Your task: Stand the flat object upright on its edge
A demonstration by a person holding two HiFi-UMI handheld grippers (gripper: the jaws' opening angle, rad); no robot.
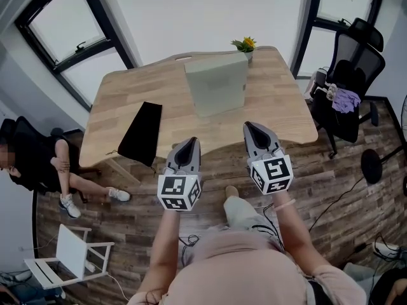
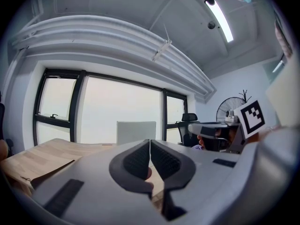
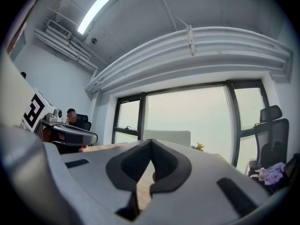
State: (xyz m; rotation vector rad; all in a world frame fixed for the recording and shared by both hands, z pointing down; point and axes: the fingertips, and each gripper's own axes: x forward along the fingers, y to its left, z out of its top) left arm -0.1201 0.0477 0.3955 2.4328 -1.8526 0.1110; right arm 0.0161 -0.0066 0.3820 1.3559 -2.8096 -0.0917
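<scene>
Head view: the pale flat panel (image 1: 216, 84) stands upright at the far middle of the table (image 1: 280, 107), just beside a flower pot (image 1: 245, 45). A black sheet (image 1: 141, 133) lies flat at the table's left edge. The left gripper (image 1: 189, 142) and right gripper (image 1: 249, 127) hover short of the table's near edge.
Left gripper view: jaws together, nothing between.
Right gripper view: jaws together, empty.

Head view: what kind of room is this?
Most likely an office or a small workroom. A wooden desk stands in the middle, a black mesh office chair sits beside it, and large black-framed windows line the wall.
</scene>
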